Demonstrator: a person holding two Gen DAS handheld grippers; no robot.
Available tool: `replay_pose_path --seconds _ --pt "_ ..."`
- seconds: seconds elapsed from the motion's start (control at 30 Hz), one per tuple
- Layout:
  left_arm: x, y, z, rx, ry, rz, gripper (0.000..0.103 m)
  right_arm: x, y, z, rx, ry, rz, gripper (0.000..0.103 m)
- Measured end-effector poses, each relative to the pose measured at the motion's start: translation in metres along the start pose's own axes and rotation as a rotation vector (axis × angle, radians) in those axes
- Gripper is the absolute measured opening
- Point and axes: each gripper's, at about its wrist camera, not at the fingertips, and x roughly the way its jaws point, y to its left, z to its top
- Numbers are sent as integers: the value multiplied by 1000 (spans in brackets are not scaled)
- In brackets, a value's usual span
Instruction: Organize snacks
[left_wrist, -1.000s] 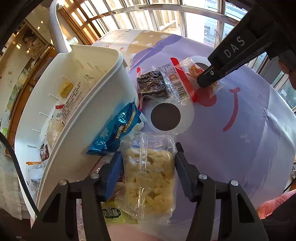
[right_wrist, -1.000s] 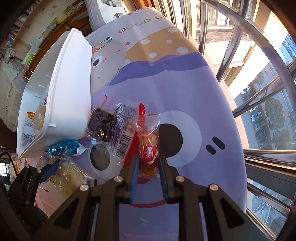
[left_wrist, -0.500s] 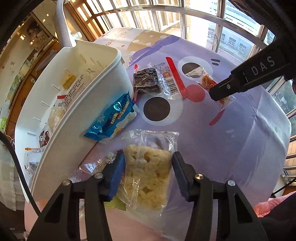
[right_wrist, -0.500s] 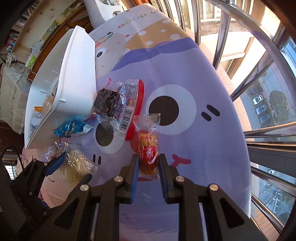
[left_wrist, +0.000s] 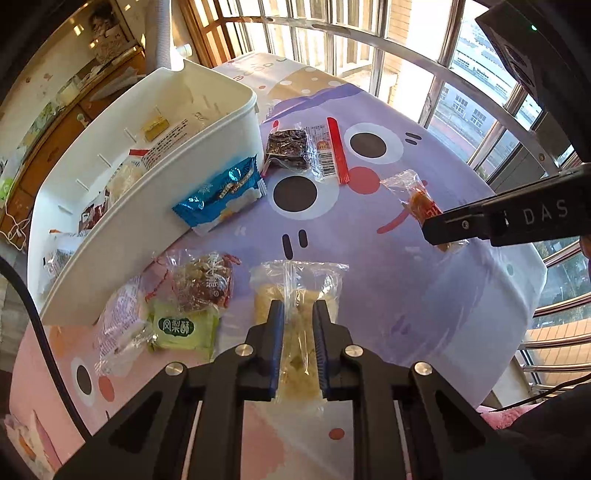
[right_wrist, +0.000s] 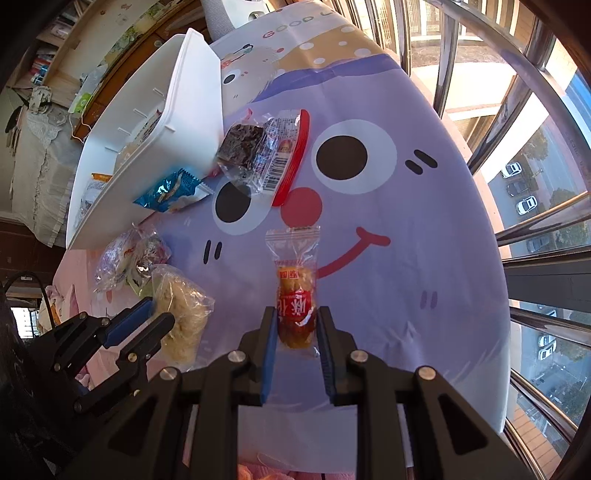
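Observation:
My left gripper (left_wrist: 298, 308) has its jaws closing, and the blue pads squeeze a clear bag of pale yellow puffs (left_wrist: 295, 284) near the table's front edge. The same bag (right_wrist: 181, 306) shows in the right wrist view, pinched in the left gripper (right_wrist: 157, 312). My right gripper (right_wrist: 297, 314) is shut on an orange snack packet (right_wrist: 295, 280), held above the purple cartoon tablecloth. In the left wrist view that packet (left_wrist: 417, 199) hangs at the right. The white storage bin (left_wrist: 221, 147) stands at the left with several snacks inside.
A blue packet (left_wrist: 221, 192) leans on the bin wall. A dark snack (left_wrist: 288, 147) and a red-striped wrapper (left_wrist: 334, 147) lie behind the printed eye. A green packet (left_wrist: 184, 328), a brown one (left_wrist: 207, 280) and a clear one (left_wrist: 122, 325) lie front left. Window bars run behind.
The left jaws narrowed onto the yellow bag and pulled it back from the bin, uncovering the green and brown packets. The right gripper carried the orange packet toward the table's near side.

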Motion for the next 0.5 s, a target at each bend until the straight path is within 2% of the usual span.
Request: replay_pose_path --seconds 0.1,0.17,0.4,0.5 --pt "-6 6 -8 -57 -2 -25 12 -2 1 -4 -14 -3 5 21" --pt "-10 11 -12 -99 -7 -41 4 -4 2 -7 -20 -6 8 21" --pt "-32 32 -18 -216 -39 -86 3 -17 7 -14 -43 -22 19 21" --pt "-31 42 -21 -283 -10 -159 8 -21 12 -14 -57 -30 25 21"
